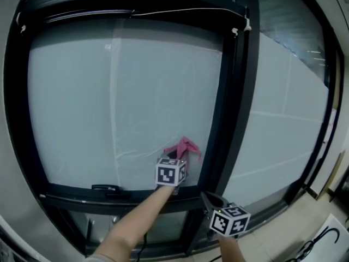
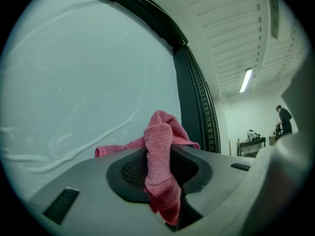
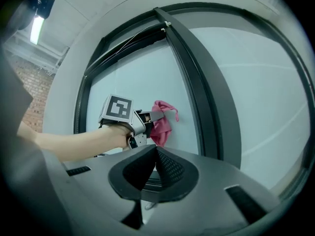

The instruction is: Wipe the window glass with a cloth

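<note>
Left gripper (image 2: 160, 168): jaws clamped on a bunched pink cloth (image 2: 160, 134). The cloth's free end bulges past the tips and appears to lie against the window glass (image 1: 109, 102), low in the left pane, just beside the dark upright frame bar (image 1: 233, 108) and just above the bottom rail (image 1: 82, 192). Right gripper (image 3: 155, 167): jaws together with nothing between them, held lower and further right than the left one, off the glass, near the foot of that upright bar.
</note>
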`<control>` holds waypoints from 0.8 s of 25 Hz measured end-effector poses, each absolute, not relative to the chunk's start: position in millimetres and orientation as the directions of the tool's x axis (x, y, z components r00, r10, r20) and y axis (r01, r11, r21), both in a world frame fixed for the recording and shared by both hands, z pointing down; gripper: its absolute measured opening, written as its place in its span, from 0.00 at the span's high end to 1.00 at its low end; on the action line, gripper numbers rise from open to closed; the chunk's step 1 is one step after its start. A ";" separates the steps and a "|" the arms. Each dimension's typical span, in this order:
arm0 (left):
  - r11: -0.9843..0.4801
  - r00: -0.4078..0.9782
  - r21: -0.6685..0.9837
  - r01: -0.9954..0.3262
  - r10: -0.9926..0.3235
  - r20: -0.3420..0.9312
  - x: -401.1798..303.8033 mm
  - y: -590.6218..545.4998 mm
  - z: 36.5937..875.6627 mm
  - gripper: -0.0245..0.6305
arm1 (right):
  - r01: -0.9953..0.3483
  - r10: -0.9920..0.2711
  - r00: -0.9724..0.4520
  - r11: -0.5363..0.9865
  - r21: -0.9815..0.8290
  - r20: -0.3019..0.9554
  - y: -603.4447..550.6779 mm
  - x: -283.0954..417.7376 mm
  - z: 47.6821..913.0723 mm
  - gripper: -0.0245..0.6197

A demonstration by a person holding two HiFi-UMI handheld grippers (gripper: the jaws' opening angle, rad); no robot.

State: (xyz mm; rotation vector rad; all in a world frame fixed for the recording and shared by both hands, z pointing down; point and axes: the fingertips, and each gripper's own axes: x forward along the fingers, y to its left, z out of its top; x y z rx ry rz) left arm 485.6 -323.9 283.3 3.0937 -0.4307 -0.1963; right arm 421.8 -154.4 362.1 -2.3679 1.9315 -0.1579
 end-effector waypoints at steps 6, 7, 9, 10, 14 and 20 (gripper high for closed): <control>-0.978 0.971 0.042 -0.203 -0.207 -0.119 519.9 -297.4 290.5 0.81 | -0.958 -0.968 0.251 -0.253 -0.136 0.028 -126.5 442.5 362.8 0.98; -0.981 0.973 0.045 -0.191 -0.195 -0.121 524.9 -293.0 291.0 0.81 | -0.956 -0.966 0.258 -0.259 -0.137 0.028 -123.4 445.8 362.7 0.98; -0.985 0.977 0.046 -0.165 -0.170 -0.128 533.1 -283.3 291.8 0.81 | -0.952 -0.962 0.272 -0.274 -0.139 0.030 -117.5 451.5 362.6 0.98; -0.987 0.979 0.047 -0.152 -0.157 -0.132 536.5 -278.0 293.2 0.81 | -0.949 -0.960 0.280 -0.281 -0.140 0.030 -114.4 453.8 362.8 0.98; -0.992 0.985 0.064 -0.109 -0.117 -0.128 548.7 -265.6 308.2 0.81 | -0.944 -0.954 0.297 -0.299 -0.137 0.039 -107.6 460.2 362.6 0.98; -0.989 0.995 0.124 -0.085 -0.091 -0.050 564.0 -263.8 358.3 0.81 | -0.941 -0.949 0.307 -0.313 -0.130 0.070 -100.9 466.7 366.9 0.98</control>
